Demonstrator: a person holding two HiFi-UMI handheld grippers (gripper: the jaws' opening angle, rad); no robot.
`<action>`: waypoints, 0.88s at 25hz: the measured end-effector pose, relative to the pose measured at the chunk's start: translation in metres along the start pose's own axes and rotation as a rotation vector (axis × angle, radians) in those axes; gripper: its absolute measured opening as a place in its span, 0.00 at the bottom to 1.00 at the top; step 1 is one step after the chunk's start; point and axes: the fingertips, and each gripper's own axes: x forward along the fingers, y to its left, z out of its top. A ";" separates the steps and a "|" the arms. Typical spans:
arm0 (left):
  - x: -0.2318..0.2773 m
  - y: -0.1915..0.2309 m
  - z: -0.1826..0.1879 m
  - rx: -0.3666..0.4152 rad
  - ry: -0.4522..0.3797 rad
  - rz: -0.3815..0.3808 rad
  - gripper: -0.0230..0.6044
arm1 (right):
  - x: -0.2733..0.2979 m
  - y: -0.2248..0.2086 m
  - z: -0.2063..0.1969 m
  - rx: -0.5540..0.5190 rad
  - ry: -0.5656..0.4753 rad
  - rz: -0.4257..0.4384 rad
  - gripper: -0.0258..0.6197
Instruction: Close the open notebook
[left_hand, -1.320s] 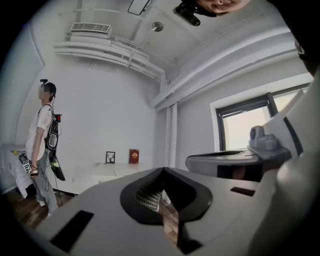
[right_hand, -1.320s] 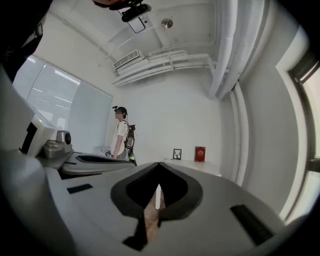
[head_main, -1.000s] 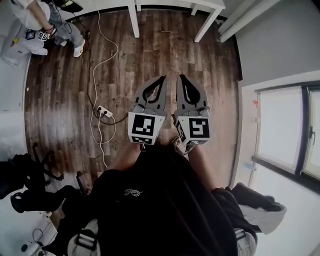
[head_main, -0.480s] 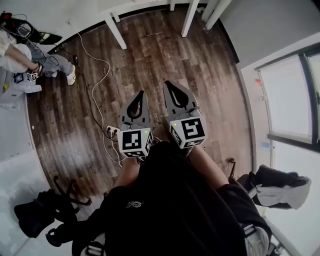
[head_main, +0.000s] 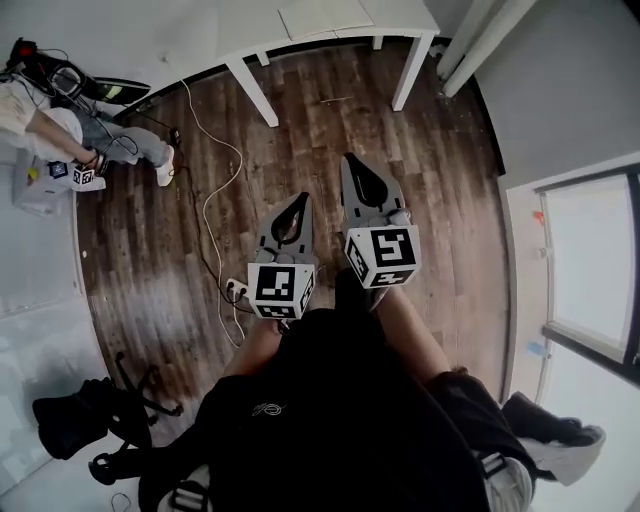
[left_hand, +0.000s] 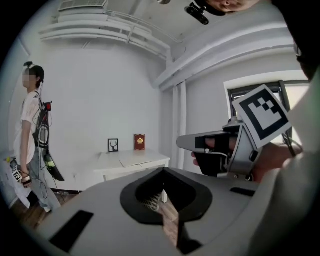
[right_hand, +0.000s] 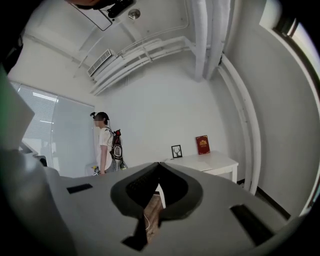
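Note:
The open notebook (head_main: 316, 15) lies flat on the white table (head_main: 400, 12) at the top of the head view, as pale pages. It shows in the left gripper view as flat sheets (left_hand: 136, 159) on the far tabletop. My left gripper (head_main: 299, 198) and right gripper (head_main: 351, 159) are held side by side over the wooden floor, well short of the table, the right one further forward. Both are shut with nothing between the jaws. The left gripper's tips (left_hand: 162, 170) and the right gripper's tips (right_hand: 159, 164) point towards the table.
A red book (left_hand: 139, 142) and a small picture frame (left_hand: 113, 145) stand at the table's back. A person (left_hand: 31, 140) stands at the left. A white cable and power strip (head_main: 236, 290) lie on the floor. A window (head_main: 590, 260) is on the right, a dark chair (head_main: 90, 415) at lower left.
Both grippers have travelled across the floor towards the white table, which now shows more of its top. The right gripper has drawn ahead of the left. Both stay shut.

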 end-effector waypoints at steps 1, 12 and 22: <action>0.016 0.001 0.007 0.003 0.000 -0.003 0.04 | 0.012 -0.010 0.001 0.004 0.007 0.006 0.07; 0.131 0.008 0.010 0.012 0.086 -0.029 0.04 | 0.084 -0.103 -0.012 0.052 0.080 0.017 0.07; 0.214 0.063 0.006 -0.040 0.097 -0.033 0.04 | 0.155 -0.137 -0.020 -0.008 0.125 -0.010 0.07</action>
